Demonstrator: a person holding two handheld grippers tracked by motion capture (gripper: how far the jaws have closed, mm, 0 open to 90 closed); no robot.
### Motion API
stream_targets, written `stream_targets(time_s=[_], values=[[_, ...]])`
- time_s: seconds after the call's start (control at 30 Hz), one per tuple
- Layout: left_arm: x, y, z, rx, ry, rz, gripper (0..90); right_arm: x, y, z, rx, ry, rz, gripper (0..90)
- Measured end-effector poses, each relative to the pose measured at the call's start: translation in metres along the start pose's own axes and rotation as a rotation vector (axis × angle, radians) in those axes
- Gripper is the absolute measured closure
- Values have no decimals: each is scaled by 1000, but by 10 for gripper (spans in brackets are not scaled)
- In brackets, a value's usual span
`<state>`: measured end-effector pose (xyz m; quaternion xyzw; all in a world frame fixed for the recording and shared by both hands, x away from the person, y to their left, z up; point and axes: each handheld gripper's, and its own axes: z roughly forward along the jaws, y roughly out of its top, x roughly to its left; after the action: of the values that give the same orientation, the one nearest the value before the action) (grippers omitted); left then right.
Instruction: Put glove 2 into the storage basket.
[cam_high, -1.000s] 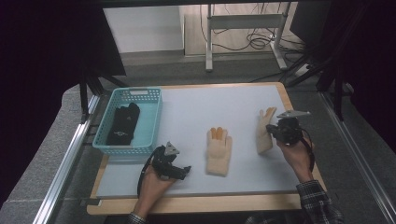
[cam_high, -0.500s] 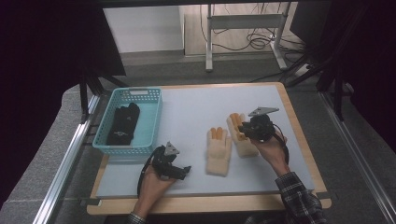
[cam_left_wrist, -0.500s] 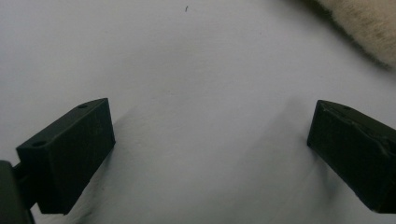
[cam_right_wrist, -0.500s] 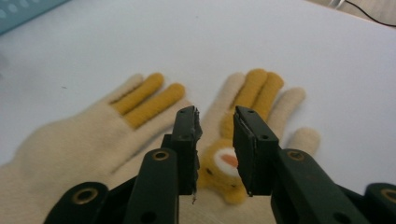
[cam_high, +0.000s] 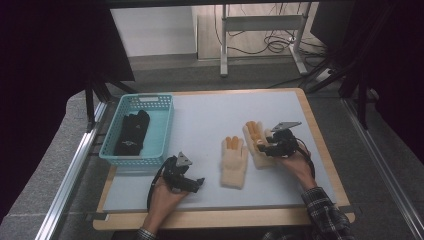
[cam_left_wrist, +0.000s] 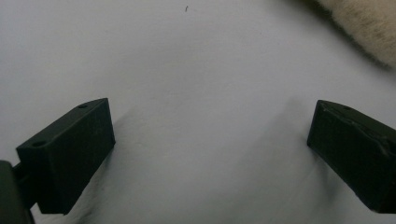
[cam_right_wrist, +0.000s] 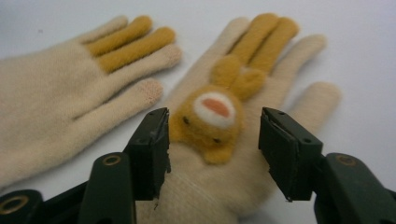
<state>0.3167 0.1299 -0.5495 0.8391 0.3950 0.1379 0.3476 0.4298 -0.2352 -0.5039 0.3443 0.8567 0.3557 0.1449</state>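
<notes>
1. Since a second ago the right tongs (cam_high: 265, 146) have carried one cream glove (cam_high: 256, 142) from the 3 o'clock side of the bench (cam_high: 200, 130) inward; it now lies just beside the second cream glove (cam_high: 234, 162), near the bench's middle. The left tongs (cam_high: 197, 182) have stayed at about 7 o'clock, and the second glove and the basket (cam_high: 162, 125) have not moved.
2. In the right gripper view the right tongs (cam_right_wrist: 212, 154) stand at a middling gap around the glove (cam_right_wrist: 243, 112), their black pads on either side of a felt bear face (cam_right_wrist: 210, 121) on its palm area. Whether the pads still touch the knit cannot be told.
3. In the left gripper view the left tongs (cam_left_wrist: 210, 149) are spread wide over bare bench surface, holding nothing; a fuzzy cream edge (cam_left_wrist: 364, 28) shows at 1 o'clock.
4. Both gloves are soft, fuzzy knit, cream with two mustard-yellow middle fingers each. The other glove (cam_right_wrist: 60, 93) lies flat, fingers pointing toward 12 o'clock.
5. The basket is turquoise plastic lattice, rectangular, at 9 o'clock on the bench, with a black fabric item (cam_high: 132, 132) inside.
6. Count: two cream gloves, two tongs, one basket, one black item.
</notes>
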Motion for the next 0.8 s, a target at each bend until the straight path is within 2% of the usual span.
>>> stream_targets(time_s=[0.13,0.2,0.3,0.37,0.4,0.47,0.5,0.6,0.7,0.73,0.8], values=[[0,0,0,0,0,0,9,4,0,14,15,3,-51,420],[0,0,0,0,0,0,9,5,1,19,18,-3,-46,494],[0,0,0,0,0,0,9,7,4,21,13,-42,17,557],[0,0,0,0,0,0,9,11,7,19,-8,-109,70,573],[0,0,0,0,0,0,9,11,9,18,-35,-150,117,572],[0,0,0,0,0,0,9,11,11,17,-82,-166,185,551],[0,0,0,0,0,0,9,10,13,17,-91,-157,196,519],[0,0,0,0,0,0,9,8,17,17,-94,-159,156,439],[0,0,0,0,0,0,9,0,18,15,-90,-121,127,401],[0,0,0,0,0,0,9,-2,18,15,-72,-104,101,395],[0,0,0,0,0,0,9,-4,16,18,-50,-104,51,393]])
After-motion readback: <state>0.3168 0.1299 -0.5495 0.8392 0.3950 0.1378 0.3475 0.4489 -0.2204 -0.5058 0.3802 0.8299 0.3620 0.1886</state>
